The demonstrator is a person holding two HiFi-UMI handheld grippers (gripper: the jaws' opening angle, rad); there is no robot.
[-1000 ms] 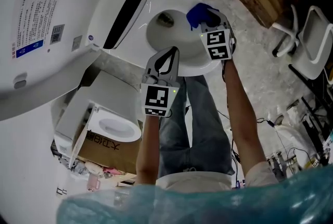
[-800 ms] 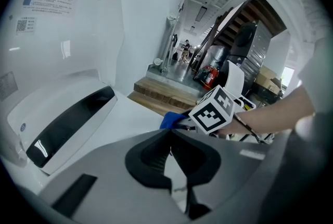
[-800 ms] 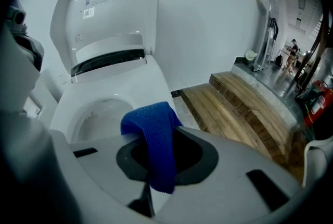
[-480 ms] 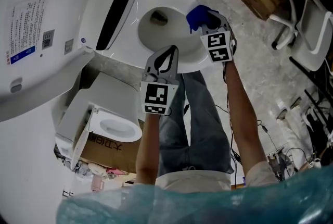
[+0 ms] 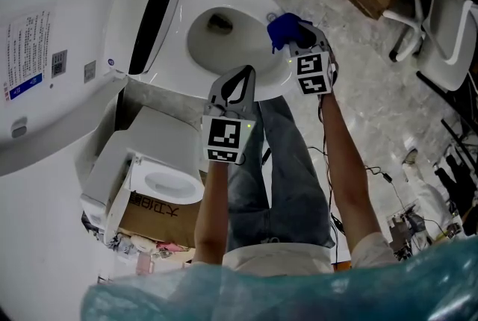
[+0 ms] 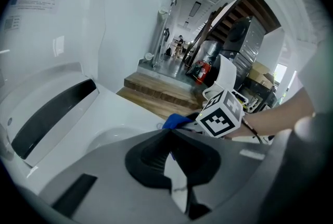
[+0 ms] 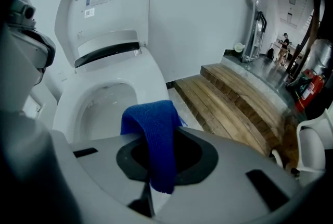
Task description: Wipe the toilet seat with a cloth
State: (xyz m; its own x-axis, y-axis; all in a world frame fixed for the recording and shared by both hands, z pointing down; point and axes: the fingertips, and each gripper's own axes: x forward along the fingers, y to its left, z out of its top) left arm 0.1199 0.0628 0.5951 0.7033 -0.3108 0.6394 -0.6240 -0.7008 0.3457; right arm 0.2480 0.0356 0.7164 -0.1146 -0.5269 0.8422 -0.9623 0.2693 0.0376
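The right claw (image 5: 293, 37) was clamped on the blue cloth (image 7: 150, 119) beside the toilet seat (image 7: 151, 76); mid-frame, the left claw (image 5: 248, 73) was closed and empty.

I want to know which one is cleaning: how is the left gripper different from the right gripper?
The right gripper pinches a blue cloth; the left gripper holds nothing, its jaws shut together. The right gripper is out over the side rim of the toilet seat; the left gripper hangs nearer the person, by the seat's front edge. Both are grey and carry a black-and-white marker cube.
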